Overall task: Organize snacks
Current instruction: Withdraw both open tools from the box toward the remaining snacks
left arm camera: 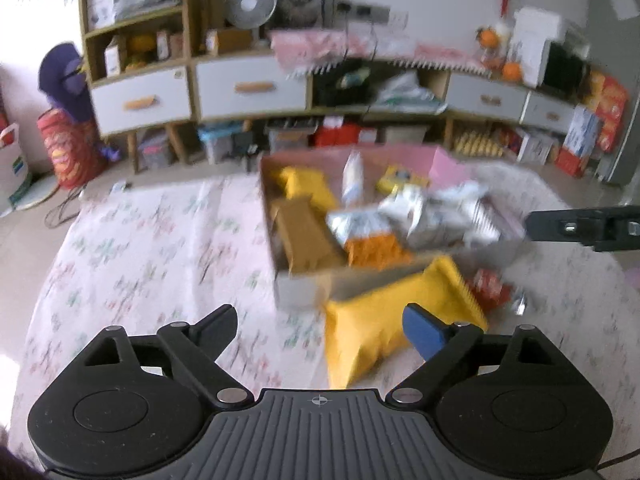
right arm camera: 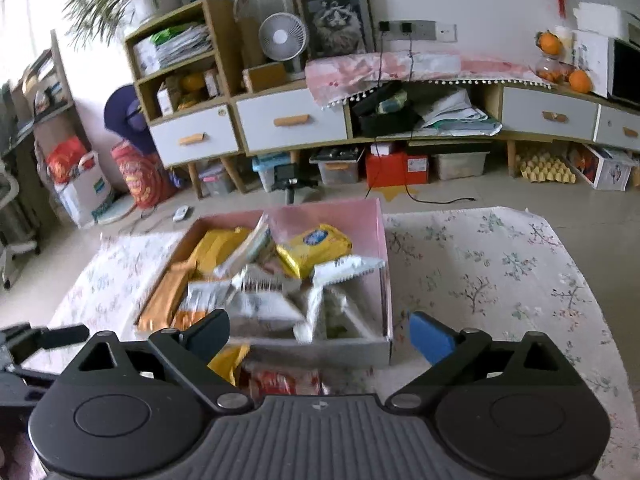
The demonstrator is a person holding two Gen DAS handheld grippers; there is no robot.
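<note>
Both are standing wide and holding nothing: the left hand-held gripper [left arm camera: 320,330] and the right hand-held gripper [right arm camera: 318,330]. A yellow snack bag [left arm camera: 384,320] is lying on the floral surface [left arm camera: 140,248] (probably awaiting sorting), just before the snack-filled box [right arm camera: 320,348].

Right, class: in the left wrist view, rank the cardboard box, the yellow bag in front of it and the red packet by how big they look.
1. Cardboard box
2. Yellow bag, though it lies nearer the camera, which enlarges it
3. Red packet, partly hidden
</note>
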